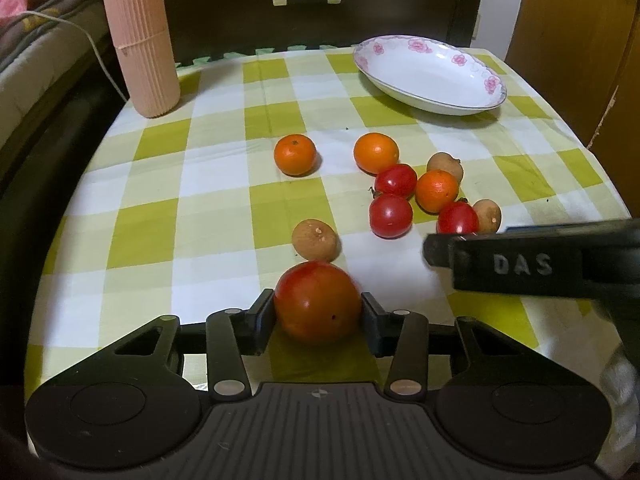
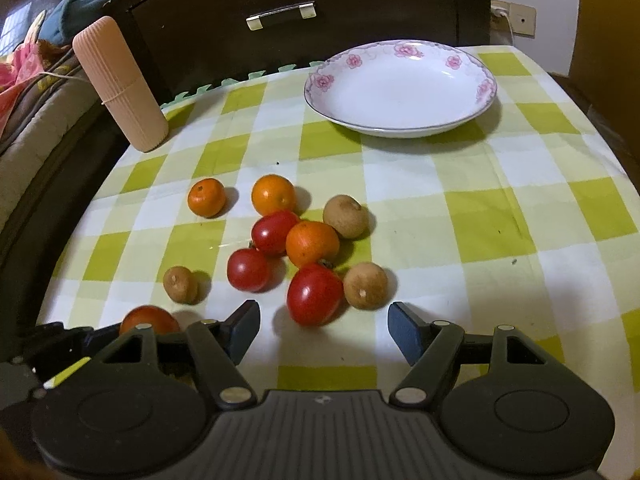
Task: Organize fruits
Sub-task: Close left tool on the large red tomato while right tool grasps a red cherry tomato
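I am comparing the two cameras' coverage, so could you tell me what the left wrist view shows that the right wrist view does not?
Only the left wrist view shows the left gripper shut on a tomato, and the right gripper's side marked DAS. Only the right wrist view shows the right gripper open, with a wall socket behind. Both show the plate, the pink container and the loose fruit.

large tomato (image 1: 317,301): red, clamped between left tongs (image 1: 318,314)
loose fruits: oranges, tomatoes, brown longans clustered on bench
plate (image 2: 400,120): white, floral-rimmed
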